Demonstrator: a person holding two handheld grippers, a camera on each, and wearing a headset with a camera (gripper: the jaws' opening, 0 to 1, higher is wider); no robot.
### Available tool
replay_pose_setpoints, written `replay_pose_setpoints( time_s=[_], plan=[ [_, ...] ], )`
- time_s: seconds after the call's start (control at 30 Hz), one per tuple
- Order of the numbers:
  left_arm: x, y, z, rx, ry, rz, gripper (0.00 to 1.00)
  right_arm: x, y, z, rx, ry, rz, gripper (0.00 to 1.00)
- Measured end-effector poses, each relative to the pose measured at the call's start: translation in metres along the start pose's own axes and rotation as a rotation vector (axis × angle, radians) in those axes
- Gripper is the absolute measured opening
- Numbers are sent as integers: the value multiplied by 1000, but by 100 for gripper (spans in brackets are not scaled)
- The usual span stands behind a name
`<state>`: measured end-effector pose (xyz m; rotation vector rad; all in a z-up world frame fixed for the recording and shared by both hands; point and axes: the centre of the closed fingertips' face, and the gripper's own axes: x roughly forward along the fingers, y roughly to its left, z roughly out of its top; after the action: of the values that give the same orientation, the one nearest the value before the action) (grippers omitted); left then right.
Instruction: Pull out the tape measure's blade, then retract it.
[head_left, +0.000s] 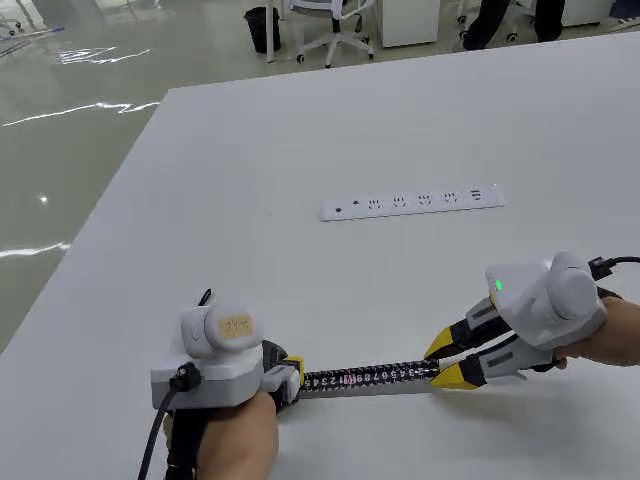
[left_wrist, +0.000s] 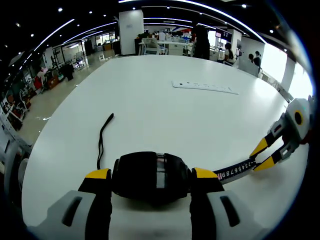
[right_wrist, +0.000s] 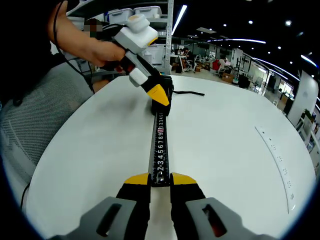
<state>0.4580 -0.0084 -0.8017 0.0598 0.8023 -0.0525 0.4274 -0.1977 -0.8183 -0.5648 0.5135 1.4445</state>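
The left hand (head_left: 225, 440) holds the left gripper (head_left: 285, 375) low and level on the white table (head_left: 300, 180), jaws spread to the width of the black tape measure case (left_wrist: 150, 175) and clamped on it. The right hand (head_left: 612, 335) angles the right gripper (right_wrist: 160, 180) downward, jaws nearly together, pinching the end of the blade (right_wrist: 160, 145). The blade runs straight ahead from these jaws to the case.

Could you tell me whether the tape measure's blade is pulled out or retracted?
Pulled out: the blade stretches from the case, clamped in the left tool, to the right tool pinching its end.
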Motion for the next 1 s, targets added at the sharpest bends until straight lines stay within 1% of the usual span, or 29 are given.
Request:
replay_pose_setpoints(
  time_s=[1.0],
  plan=[
    [0,1,0,2,7,-6,59,10,-1,6,-1,-7,10,14]
  ],
)
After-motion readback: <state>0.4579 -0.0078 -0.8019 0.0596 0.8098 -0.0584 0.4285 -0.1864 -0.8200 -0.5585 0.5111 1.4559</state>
